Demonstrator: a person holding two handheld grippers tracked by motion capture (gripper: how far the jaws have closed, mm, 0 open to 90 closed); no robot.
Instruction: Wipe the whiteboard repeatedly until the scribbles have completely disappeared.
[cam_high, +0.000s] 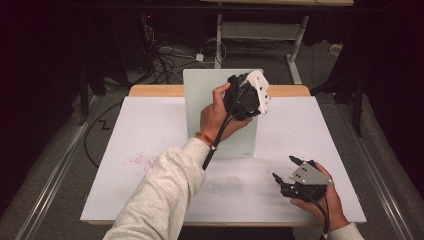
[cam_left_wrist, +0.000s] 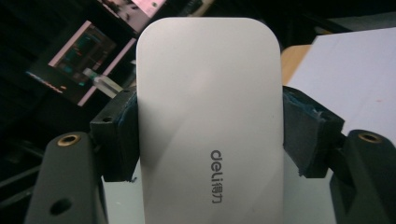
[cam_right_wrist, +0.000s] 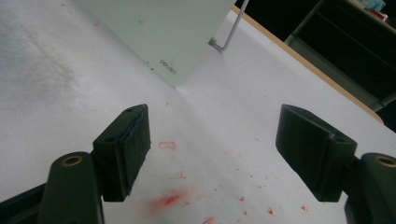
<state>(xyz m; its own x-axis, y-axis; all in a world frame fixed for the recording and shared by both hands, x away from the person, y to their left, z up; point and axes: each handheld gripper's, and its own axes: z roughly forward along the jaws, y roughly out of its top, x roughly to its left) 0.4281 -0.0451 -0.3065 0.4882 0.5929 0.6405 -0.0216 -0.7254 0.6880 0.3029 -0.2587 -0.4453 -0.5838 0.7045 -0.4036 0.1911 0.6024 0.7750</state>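
Note:
A white, rounded-rectangular eraser-like block (cam_left_wrist: 210, 116) printed "deli" is clamped by its long sides in my left gripper (cam_left_wrist: 210, 135). In the high view that left gripper (cam_high: 239, 95) is raised in front of the upper right part of a pale green board (cam_high: 210, 100), which stands propped on the white table (cam_high: 150, 130). My right gripper (cam_high: 284, 168) hovers low over the table's near right area, its jaws wide apart with nothing between them. In the right gripper view, the right gripper (cam_right_wrist: 215, 144) faces the board's lower corner (cam_right_wrist: 159, 28) and its wire stand (cam_right_wrist: 229, 32).
Red marker smudges dot the tabletop at the near left (cam_high: 140, 160) and under the right gripper (cam_right_wrist: 168, 200). A grey smear (cam_high: 235, 182) lies in front of the board. The table's wooden far edge (cam_high: 155, 90) borders a dark floor with cables and a desk frame.

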